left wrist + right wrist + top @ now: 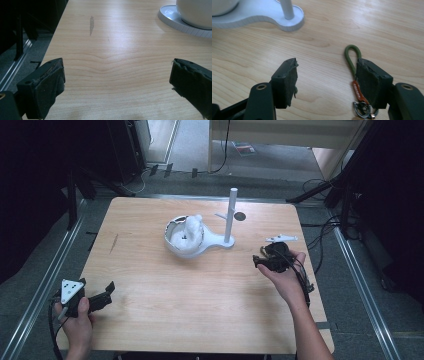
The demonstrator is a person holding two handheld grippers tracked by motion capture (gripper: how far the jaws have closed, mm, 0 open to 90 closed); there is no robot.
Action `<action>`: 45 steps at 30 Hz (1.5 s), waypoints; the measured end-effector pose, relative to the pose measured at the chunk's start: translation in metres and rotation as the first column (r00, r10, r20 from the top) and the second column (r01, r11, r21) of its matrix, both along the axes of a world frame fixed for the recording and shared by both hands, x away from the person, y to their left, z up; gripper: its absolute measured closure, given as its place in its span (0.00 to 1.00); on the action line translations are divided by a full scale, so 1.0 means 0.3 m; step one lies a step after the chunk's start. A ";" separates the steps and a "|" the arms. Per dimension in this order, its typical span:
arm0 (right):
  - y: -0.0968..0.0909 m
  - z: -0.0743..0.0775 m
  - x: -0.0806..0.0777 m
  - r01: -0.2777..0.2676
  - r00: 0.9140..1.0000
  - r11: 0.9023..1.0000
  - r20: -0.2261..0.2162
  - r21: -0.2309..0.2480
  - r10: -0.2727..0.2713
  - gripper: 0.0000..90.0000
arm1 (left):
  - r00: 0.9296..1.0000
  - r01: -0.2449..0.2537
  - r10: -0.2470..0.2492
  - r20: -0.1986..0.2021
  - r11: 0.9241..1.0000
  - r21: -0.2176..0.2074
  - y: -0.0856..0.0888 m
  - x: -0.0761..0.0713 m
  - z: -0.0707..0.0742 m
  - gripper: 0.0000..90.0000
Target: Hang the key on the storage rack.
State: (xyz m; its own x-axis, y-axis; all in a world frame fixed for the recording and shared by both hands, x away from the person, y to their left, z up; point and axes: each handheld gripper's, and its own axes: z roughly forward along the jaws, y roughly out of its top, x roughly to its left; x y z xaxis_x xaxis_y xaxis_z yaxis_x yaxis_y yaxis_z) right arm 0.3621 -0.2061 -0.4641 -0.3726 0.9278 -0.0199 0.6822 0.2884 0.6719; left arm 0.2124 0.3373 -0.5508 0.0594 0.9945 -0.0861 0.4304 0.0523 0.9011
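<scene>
The work had barely begun: the right gripper (pixel 325 80) hovered with jaws spread and empty over the green-looped keychain (pixel 355 75) lying flat on the table (pixel 150 285) (near the white stand (pixel 229 217)), while the left gripper (pixel 117 85) idled, jaws wide apart.

From my seat, the table (pixel 150 320) lies bare across its near half, so either gripper passes freely there. The white stand (pixel 220 241) with its bowl (pixel 184 239) and upright post (pixel 231 215) blocks the middle far side. A green key strap (pixel 351 58) lies just by my right gripper (pixel 325 80).
</scene>
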 end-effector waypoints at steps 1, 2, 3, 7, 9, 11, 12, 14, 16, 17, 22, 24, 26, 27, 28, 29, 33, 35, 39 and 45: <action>-0.009 -0.002 0.003 0.004 1.000 1.000 -0.007 -0.006 -0.004 0.40 | 1.000 0.000 0.000 0.000 1.000 0.000 0.000 0.000 0.000 0.01; -0.017 -0.005 0.006 0.001 1.000 1.000 -0.010 -0.012 -0.001 0.41 | 1.000 0.000 0.000 0.000 1.000 0.001 0.000 0.000 0.000 0.01; -0.024 -0.008 0.008 0.003 1.000 1.000 -0.019 -0.017 -0.004 0.41 | 1.000 0.000 0.000 0.000 1.000 0.000 -0.001 0.000 0.000 0.01; -0.060 -0.022 0.023 -0.004 0.998 0.999 -0.057 -0.042 0.002 0.41 | 1.000 -0.001 0.001 0.000 1.000 0.001 0.000 0.000 0.000 0.01; -0.074 -0.029 0.031 0.003 0.997 0.999 -0.073 -0.049 -0.007 0.41 | 1.000 -0.002 0.002 0.000 1.000 0.002 -0.001 0.000 0.000 0.01; -0.084 -0.035 0.039 0.001 0.996 0.998 -0.091 -0.057 -0.006 0.41 | 1.000 -0.001 0.001 0.001 1.000 0.002 -0.001 0.000 0.000 0.01; -0.090 -0.040 0.045 -0.002 0.995 0.998 -0.103 -0.067 -0.004 0.41 | 1.000 -0.001 0.001 0.000 1.000 0.002 -0.001 0.000 0.000 0.01; -0.098 -0.049 0.056 -0.007 0.992 0.997 -0.122 -0.077 -0.002 0.41 | 1.000 -0.002 0.002 0.001 1.000 0.001 -0.001 -0.001 0.000 0.01; -0.105 -0.058 0.066 -0.011 0.990 0.996 -0.141 -0.088 -0.001 0.41 | 1.000 -0.002 0.002 0.002 1.000 0.001 -0.001 -0.001 0.000 0.01; -0.106 -0.060 0.070 -0.007 0.989 0.996 -0.147 -0.092 -0.006 0.42 | 1.000 -0.002 0.002 0.002 1.000 0.001 0.000 -0.001 0.000 0.01; -0.123 -0.074 0.099 -0.009 0.981 0.995 -0.193 -0.102 -0.011 0.44 | 1.000 -0.002 0.002 0.001 1.000 -0.001 0.000 -0.001 0.000 0.01; -0.130 -0.077 0.111 -0.010 0.979 0.995 -0.202 -0.096 -0.010 0.44 | 1.000 -0.006 0.006 0.001 1.000 0.000 0.000 -0.001 0.000 0.01; -0.133 -0.078 0.119 -0.006 0.978 0.996 -0.210 -0.084 -0.012 0.44 | 1.000 -0.008 0.008 0.000 1.000 0.001 0.000 -0.001 0.000 0.01; -0.135 -0.078 0.124 -0.006 0.977 0.996 -0.215 -0.088 -0.013 0.46 | 1.000 -0.008 0.008 0.000 1.000 0.001 0.000 -0.001 0.000 0.01; -0.137 -0.079 0.129 -0.009 0.976 0.996 -0.217 -0.094 -0.012 0.47 | 1.000 -0.009 0.009 0.000 1.000 0.001 0.000 -0.001 0.000 0.01; -0.139 -0.080 0.134 -0.007 0.975 0.995 -0.220 -0.099 -0.015 0.48 | 1.000 -0.010 0.010 0.002 1.000 -0.001 0.000 -0.001 0.000 0.01; -0.148 -0.084 0.150 -0.013 0.973 0.992 -0.232 -0.127 -0.017 0.55 | 1.000 -0.010 0.010 0.001 1.000 -0.001 0.000 -0.001 0.000 0.01; -0.155 -0.089 0.159 -0.025 0.970 0.992 -0.244 -0.125 -0.007 0.57 | 1.000 -0.009 0.009 0.001 1.000 -0.001 0.000 -0.001 0.000 0.01; -0.162 -0.101 0.171 -0.040 0.961 0.990 -0.277 -0.136 0.000 0.59 | 1.000 -0.010 0.010 0.002 1.000 -0.001 0.000 -0.001 0.000 0.01; -0.160 -0.116 0.189 -0.061 0.943 0.980 -0.333 -0.191 -0.006 0.61 | 1.000 -0.010 0.010 0.002 1.000 0.000 -0.001 -0.001 0.000 0.01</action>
